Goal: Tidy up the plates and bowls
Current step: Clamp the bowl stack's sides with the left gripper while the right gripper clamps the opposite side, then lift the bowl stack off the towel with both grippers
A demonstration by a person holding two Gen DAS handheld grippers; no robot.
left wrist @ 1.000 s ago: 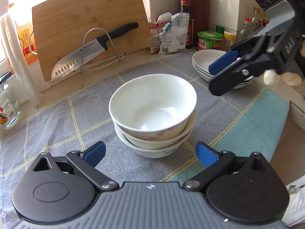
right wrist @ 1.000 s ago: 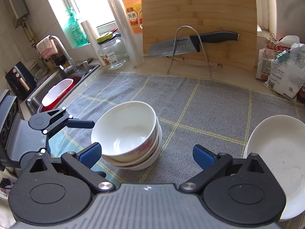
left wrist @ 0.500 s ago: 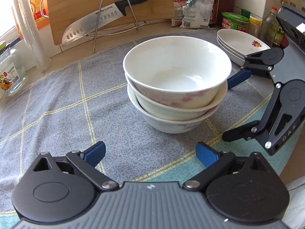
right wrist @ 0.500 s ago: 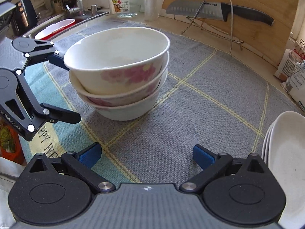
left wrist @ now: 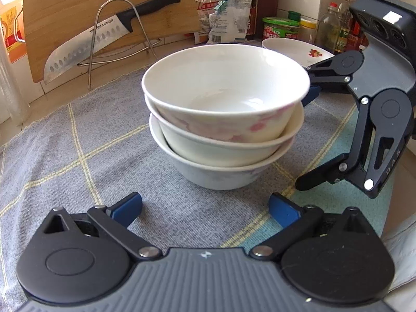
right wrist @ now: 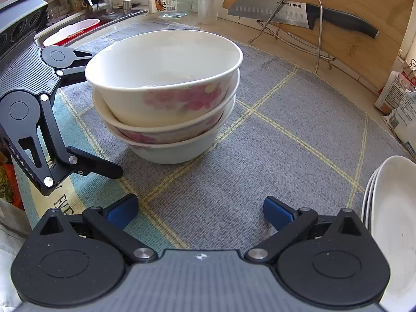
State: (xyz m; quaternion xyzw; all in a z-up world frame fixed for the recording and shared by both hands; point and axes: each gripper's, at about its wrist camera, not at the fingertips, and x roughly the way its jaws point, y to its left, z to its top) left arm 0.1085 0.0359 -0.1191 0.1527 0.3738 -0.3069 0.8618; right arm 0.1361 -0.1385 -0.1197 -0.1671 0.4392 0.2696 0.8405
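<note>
Three nested bowls (left wrist: pixel 223 119) stood on the grey mat (left wrist: pixel 78 150), just ahead of both tools. Left gripper (left wrist: pixel 205 208) and right gripper (right wrist: pixel 200 208) were spread wide, holding nothing, flanking the stack, probably to steady or shift it. Plates (right wrist: pixel 392 223) sat stacked beside the right gripper's right finger.

Knife blade (left wrist: pixel 85 44) — "SUPOR"; left claw (right wrist: pixel 85 119) arm — "GenRobot.AI".

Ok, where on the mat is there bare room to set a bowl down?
Bare mat lies between the bowl stack, the plates and the knife rack. More lies left of the stack, toward the cutting board. The near edge is crowded: left gripper and right gripper, both open, flank the stack.
</note>
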